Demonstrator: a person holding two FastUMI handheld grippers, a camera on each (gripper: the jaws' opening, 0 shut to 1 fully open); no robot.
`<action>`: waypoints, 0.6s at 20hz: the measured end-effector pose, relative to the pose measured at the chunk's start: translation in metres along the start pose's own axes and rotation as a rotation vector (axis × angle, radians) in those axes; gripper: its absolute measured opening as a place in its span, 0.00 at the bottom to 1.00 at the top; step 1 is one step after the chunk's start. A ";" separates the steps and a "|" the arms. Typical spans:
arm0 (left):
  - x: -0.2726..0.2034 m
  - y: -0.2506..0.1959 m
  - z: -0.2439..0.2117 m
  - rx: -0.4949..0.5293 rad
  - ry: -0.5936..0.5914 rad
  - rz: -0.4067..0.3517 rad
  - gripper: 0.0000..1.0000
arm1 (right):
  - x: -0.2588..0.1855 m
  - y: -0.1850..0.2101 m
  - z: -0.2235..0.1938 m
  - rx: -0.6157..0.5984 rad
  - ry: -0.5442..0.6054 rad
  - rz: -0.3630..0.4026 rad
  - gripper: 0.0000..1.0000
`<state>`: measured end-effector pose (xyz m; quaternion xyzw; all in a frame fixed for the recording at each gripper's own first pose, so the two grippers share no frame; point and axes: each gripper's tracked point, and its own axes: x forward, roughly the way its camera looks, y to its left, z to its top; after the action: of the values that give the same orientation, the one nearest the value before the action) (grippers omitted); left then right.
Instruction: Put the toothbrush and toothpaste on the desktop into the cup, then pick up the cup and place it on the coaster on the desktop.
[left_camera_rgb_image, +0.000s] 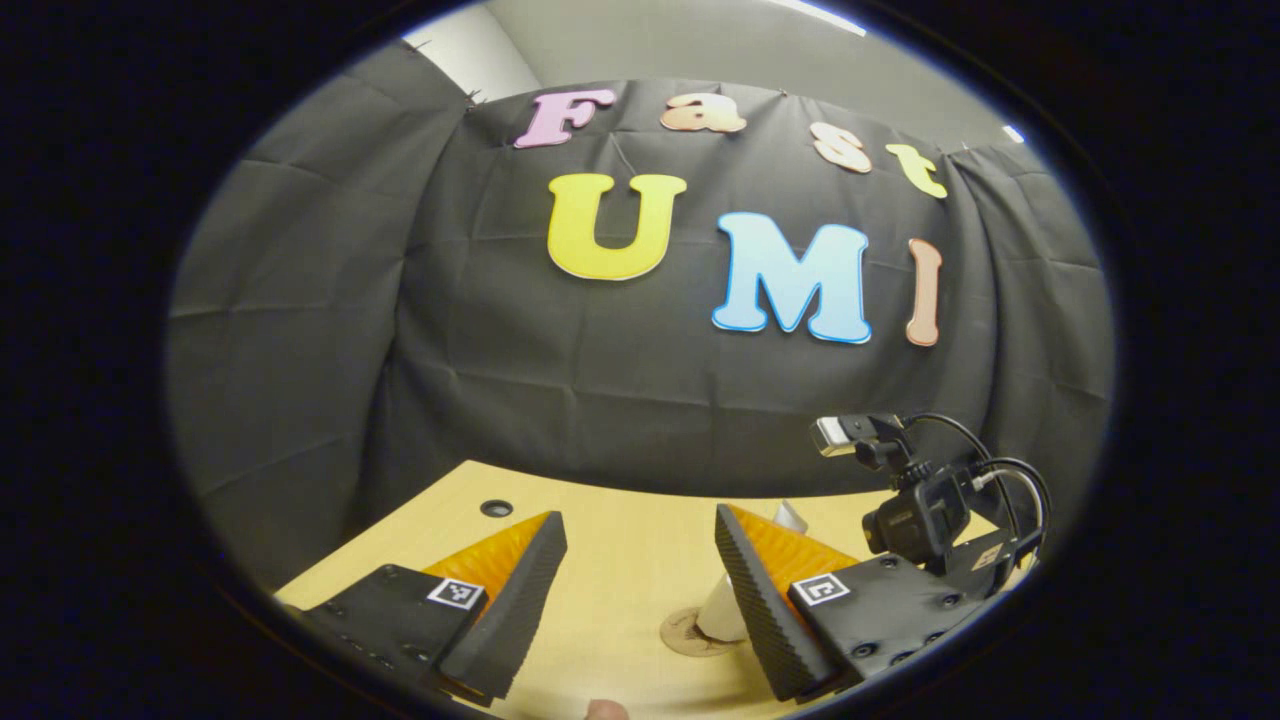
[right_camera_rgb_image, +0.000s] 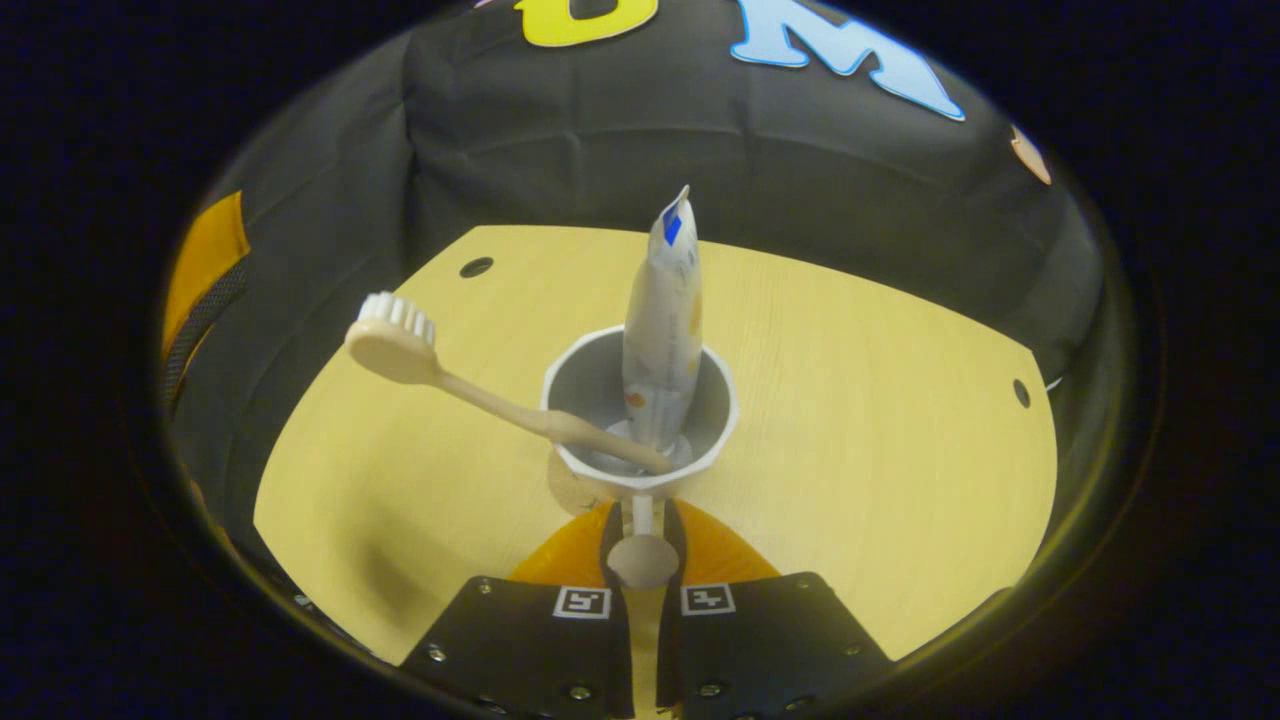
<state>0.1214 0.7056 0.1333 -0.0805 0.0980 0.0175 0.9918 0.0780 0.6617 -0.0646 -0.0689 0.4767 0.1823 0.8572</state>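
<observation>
A white cup sits in the middle of the right gripper view, with my right gripper shut on its handle. A grey-white toothpaste tube stands upright in the cup. Beside it a beige toothbrush leans out over the rim to the left, bristles up. In the left gripper view the cup is at a round brown coaster; whether it rests on it I cannot tell. My left gripper hangs open above the desk with nothing between its fingers.
The light wooden desk has small round holes near its back corners. Black cloth walls close it in behind and at the sides. The right gripper's body with camera and cables stands to the right of the cup.
</observation>
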 end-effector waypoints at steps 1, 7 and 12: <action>-0.001 0.004 0.000 0.002 0.000 0.005 0.94 | 0.003 0.002 0.001 -0.003 0.003 0.000 0.11; -0.003 0.022 -0.001 -0.004 0.005 0.023 0.94 | 0.016 0.015 0.000 -0.014 0.019 -0.004 0.11; -0.002 0.025 0.000 -0.001 0.001 0.022 0.96 | 0.015 0.016 0.001 -0.014 0.024 -0.021 0.11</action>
<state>0.1178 0.7300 0.1300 -0.0799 0.0996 0.0283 0.9914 0.0799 0.6807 -0.0758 -0.0819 0.4848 0.1757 0.8528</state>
